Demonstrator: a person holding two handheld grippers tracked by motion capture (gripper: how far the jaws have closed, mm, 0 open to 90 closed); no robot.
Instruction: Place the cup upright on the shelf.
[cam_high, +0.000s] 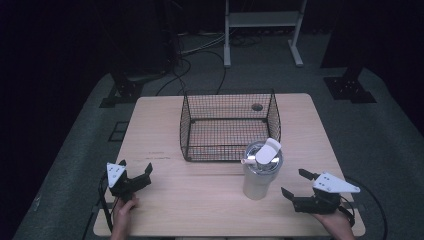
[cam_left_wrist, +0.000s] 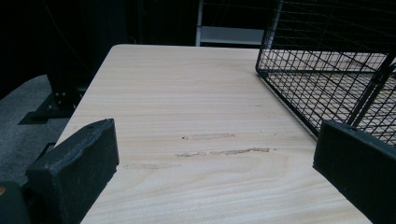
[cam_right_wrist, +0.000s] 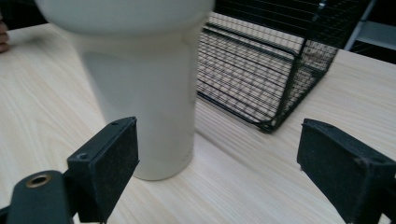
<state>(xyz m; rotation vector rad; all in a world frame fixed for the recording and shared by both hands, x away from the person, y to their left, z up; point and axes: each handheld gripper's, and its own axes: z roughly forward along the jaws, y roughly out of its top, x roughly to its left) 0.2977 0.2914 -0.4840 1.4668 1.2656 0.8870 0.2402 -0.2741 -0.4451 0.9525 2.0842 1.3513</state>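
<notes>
Tumbler: upright on table, just in front of basket's near right corner, standing apart from the wire. White body, wider upper section, lid on top with white flap raised and short spout pointing left. Located between both grippers, nearer the right one. In the right gripper view, tumbler ahead and left of centre, base on the wood, near the left jaw, not touched.

Table: light wood, rectangular, faint scuff marks on the left half.

Basket: black wire, open top, standing at table centre toward the far edge, nothing visible inside. Seen at upper right in the left gripper view, and behind the tumbler in the right gripper view.

Right gripper: near right table edge, held low by a hand, grey plate on top, pointing left toward tumbler. Jaws spread wide, nothing between them. Same wide gap in its own view.

Left gripper: near left front of table, held by a hand, pointing toward the far side. Jaws wide apart, gripping nothing, bare wood between them in its own view. Well apart from tumbler.
</notes>
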